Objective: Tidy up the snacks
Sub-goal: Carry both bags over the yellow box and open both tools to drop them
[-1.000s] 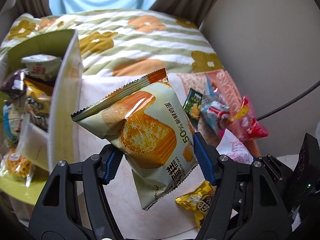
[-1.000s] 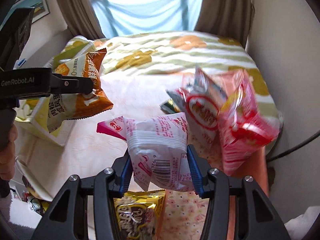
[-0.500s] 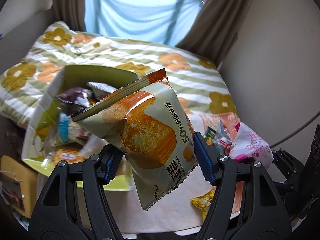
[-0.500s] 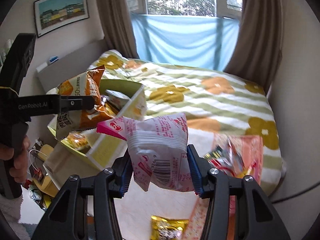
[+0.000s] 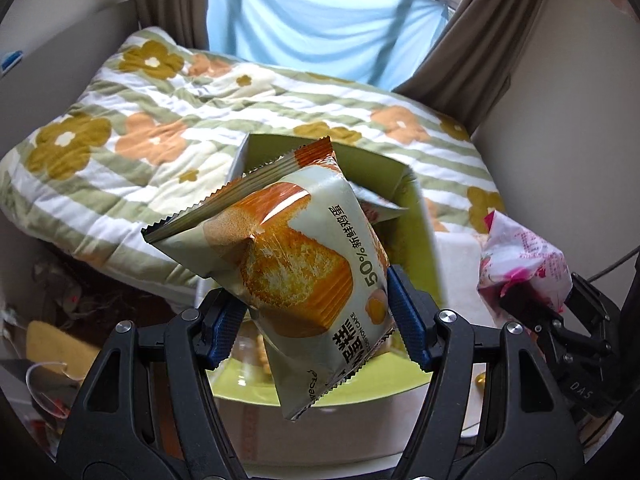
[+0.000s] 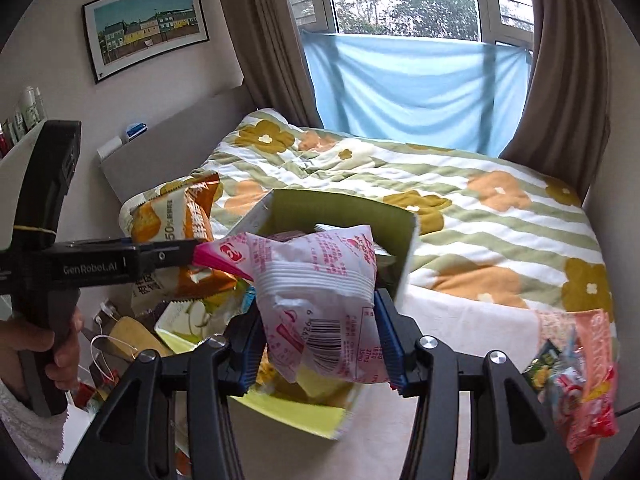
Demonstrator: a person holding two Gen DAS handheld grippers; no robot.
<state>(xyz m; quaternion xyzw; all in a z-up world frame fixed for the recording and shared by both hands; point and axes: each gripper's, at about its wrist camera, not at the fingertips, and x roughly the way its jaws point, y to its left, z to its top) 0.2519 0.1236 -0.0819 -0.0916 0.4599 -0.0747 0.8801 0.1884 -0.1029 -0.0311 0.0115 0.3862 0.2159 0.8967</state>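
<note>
Left wrist view: bedroom, bed (image 5: 168,128) with green-striped flower quilt, blue cloth (image 5: 320,28) over the window, brown curtains either side. Green cardboard box (image 5: 420,224) below and behind the claw, open top, snacks inside mostly hidden. Left claw (image 5: 316,320) pinching the cake packet (image 5: 288,256) between its blue pads, both pads pressed on the lower half. Packet's long axis runs diagonal, crimped top edge up-left, bottom seal down-right hanging below the pads; print reads sideways. Packet is in the air over the box, claw tilted downward. Far right, the right claw's black body carrying the pink-white packet (image 5: 524,260), beside the box's right wall.

Right wrist view: same bed (image 6: 480,208), window with trees, framed picture (image 6: 148,28) on the left wall, shelf with bottles far left. Right claw (image 6: 320,340) pressed together on the pink-white packet (image 6: 316,292), pads gripping its lower half by the barcode. Long axis roughly upright, leaning left, pink sealed end pointing up-left, other end down past the pads. Packet hangs just above the green box (image 6: 344,216). Left claw (image 6: 172,258) comes in level from the left, seen side-on, held by a hand (image 6: 40,344) in a white fleecy sleeve; cake packet (image 6: 176,236) in it, upright, beside the box's left wall. More snack packets (image 6: 576,376) lie on the bed edge at right.
</note>
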